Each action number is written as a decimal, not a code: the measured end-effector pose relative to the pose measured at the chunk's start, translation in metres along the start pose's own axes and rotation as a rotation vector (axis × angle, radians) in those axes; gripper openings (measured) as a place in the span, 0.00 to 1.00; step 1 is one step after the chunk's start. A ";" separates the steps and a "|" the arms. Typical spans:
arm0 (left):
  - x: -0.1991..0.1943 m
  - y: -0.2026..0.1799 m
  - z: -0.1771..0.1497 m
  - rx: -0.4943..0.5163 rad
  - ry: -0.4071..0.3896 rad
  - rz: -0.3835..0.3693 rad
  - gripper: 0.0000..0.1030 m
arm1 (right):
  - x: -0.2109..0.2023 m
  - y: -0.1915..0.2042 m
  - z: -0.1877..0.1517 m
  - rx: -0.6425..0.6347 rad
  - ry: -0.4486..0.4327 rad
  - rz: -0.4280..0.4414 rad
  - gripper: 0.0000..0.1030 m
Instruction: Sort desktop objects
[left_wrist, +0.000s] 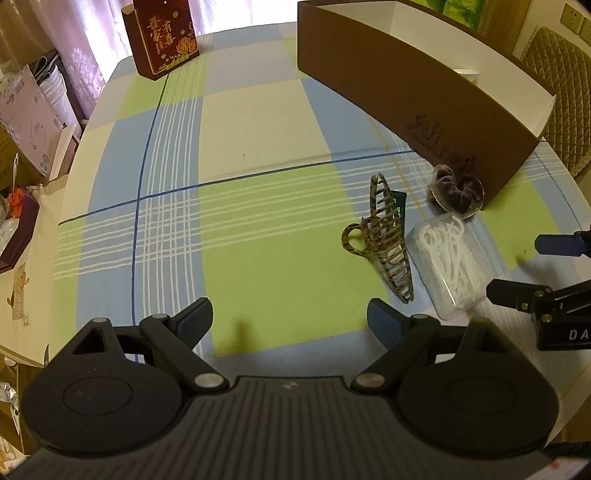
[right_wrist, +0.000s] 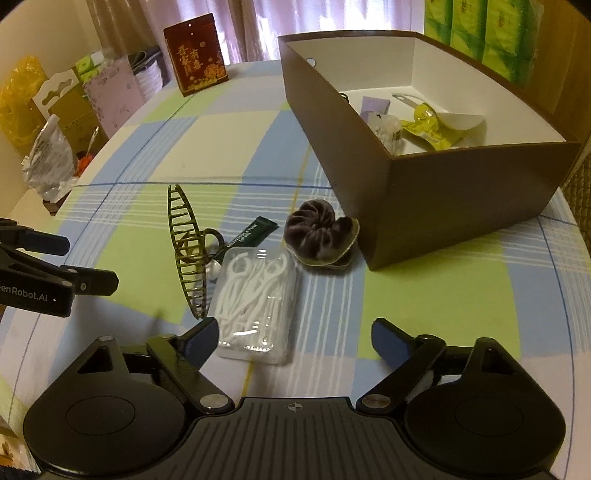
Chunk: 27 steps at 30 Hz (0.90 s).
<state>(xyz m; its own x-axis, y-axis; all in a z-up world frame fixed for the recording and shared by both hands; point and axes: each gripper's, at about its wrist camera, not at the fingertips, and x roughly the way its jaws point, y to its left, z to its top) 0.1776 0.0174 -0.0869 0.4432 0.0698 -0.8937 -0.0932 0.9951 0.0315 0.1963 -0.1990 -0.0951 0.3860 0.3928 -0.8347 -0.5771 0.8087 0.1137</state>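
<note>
Right wrist view showed the right tool (right_wrist: 291, 338) spread wide, gripping nothing, with the clear floss-pick box (right_wrist: 256, 306) just ahead of its left finger. Beyond that lay the hair claw clip (right_wrist: 184, 251), a dark green sachet (right_wrist: 255, 232) and a purple scrunchie (right_wrist: 319, 234) beside the brown storage box (right_wrist: 443, 206). Over on the checked tabletop (left_wrist: 258, 122), the left tool (left_wrist: 290, 319) hung released too, the clip ahead to its right.

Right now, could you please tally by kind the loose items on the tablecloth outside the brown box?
Hair claw clip: 1
Floss pick case: 1
Dark green tube: 1
Dark scrunchie: 1
Total: 4
</note>
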 end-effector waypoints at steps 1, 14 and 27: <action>0.001 0.000 0.000 0.000 0.001 -0.001 0.86 | 0.000 -0.001 0.000 0.003 -0.008 -0.007 0.76; 0.007 -0.016 0.010 0.034 -0.046 -0.076 0.86 | 0.006 -0.029 0.004 0.114 -0.022 -0.045 0.64; 0.045 -0.048 0.034 0.026 -0.089 -0.117 0.58 | -0.004 -0.060 -0.008 0.206 -0.015 -0.093 0.64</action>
<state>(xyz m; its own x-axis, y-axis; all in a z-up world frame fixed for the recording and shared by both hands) 0.2328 -0.0250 -0.1135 0.5270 -0.0416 -0.8489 -0.0135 0.9983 -0.0574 0.2234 -0.2529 -0.1028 0.4425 0.3172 -0.8388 -0.3795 0.9137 0.1453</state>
